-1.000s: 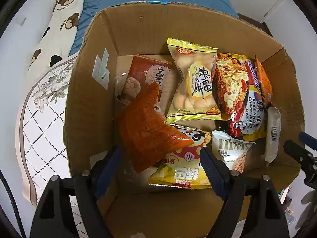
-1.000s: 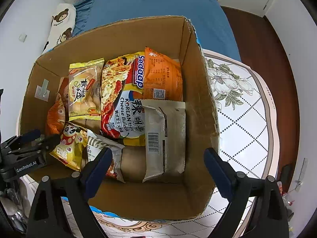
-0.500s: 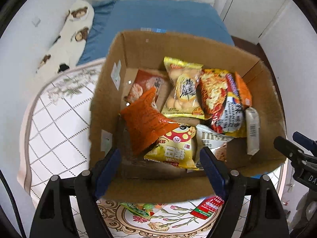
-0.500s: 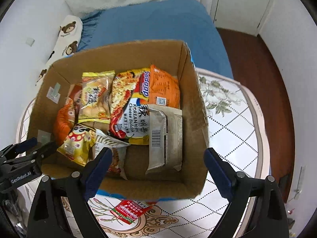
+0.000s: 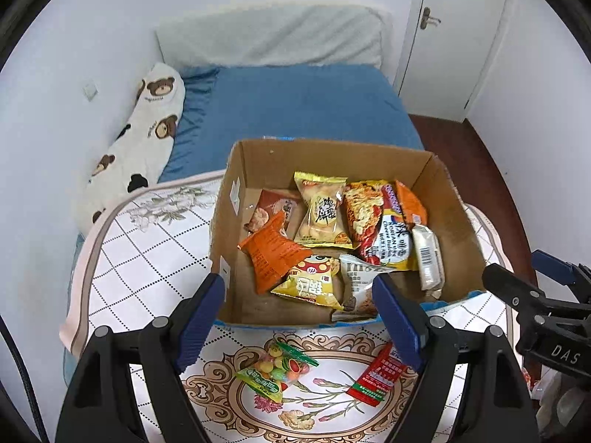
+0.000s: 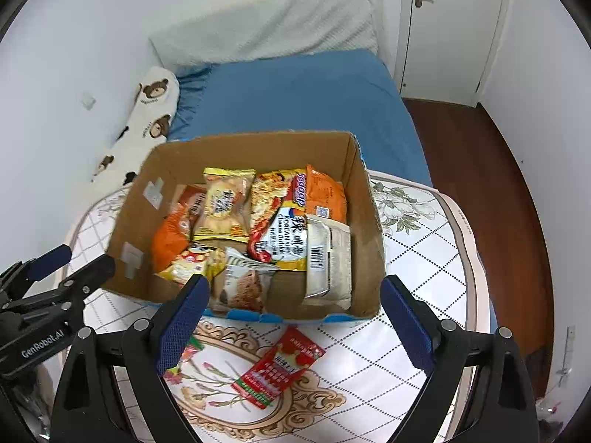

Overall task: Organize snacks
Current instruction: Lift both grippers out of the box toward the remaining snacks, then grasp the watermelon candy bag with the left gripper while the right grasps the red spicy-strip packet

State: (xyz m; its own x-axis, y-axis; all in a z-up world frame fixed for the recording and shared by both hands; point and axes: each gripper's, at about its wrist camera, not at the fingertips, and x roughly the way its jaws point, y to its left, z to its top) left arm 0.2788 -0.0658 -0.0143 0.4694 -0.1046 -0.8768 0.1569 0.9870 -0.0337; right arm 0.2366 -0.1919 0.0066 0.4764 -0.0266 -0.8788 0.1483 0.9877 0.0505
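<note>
White walls, a blue bed (image 5: 295, 110) and a white door (image 5: 454, 37) frame a round table (image 5: 147, 258) under a diamond-checked, flower-printed cloth.

Nearest, at the bottom of the left wrist view, the left gripper (image 5: 299, 317) tilts steeply down over the table, its blue-padded jaws spread apart with nothing between them. Under it, at lower centre, a clear bag of coloured candies (image 5: 275, 365) and a red sachet (image 5: 376, 376) lie loose on the cloth, apart from each other and just in front of the cardboard box (image 5: 458, 229).

At the bottom of the right wrist view the right gripper (image 6: 295, 313) is angled down the same way, jaws wide and empty. The red sachet lies between its fingers in the picture, flat on the cloth and untouched. Each gripper shows at the side edge of the other's view, so the two are side by side.

Farther back, mid-frame, the open box holds the other snacks: an orange chip bag (image 5: 273, 251), a yellow cartoon bag (image 5: 310, 284), a cookie pack (image 5: 356, 288), a biscuit bag (image 5: 321, 214), a Korean noodle packet (image 5: 380, 225) and a silvery barcode pack (image 5: 428, 254).

Beyond the box, a bear-print bolster (image 5: 140, 136) lies along the left wall.
</note>
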